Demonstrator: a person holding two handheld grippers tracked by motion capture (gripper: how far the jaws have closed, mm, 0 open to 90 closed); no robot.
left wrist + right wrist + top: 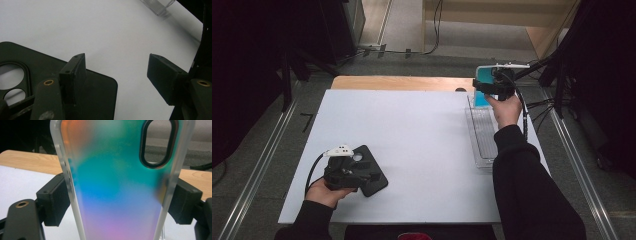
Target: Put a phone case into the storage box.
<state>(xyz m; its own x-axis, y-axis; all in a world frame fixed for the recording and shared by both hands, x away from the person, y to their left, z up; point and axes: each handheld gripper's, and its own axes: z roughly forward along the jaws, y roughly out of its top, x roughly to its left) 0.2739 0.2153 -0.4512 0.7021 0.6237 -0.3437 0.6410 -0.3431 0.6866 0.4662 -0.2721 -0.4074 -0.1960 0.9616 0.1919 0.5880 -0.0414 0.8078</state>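
A black phone case (373, 184) lies flat on the white board near its front left, camera cut-outs toward the far end. My left gripper (360, 172) hovers over it and is open. In the left gripper view one jaw stands above the black case (32, 57) near its corner, the other above bare board, with the left gripper (117, 72) holding nothing. At the far right my right gripper (492, 89) is shut on an iridescent teal-to-pink phone case (483, 75), held upright above the tray. Both pads (56, 200) press the iridescent case's (120, 170) frosted edges.
A long clear plastic tray (482, 137) lies along the board's right edge; its corner (157, 6) shows in the left gripper view. The white board (412, 135) rests on a wooden table (397, 82). Dark stands and cables surround the table.
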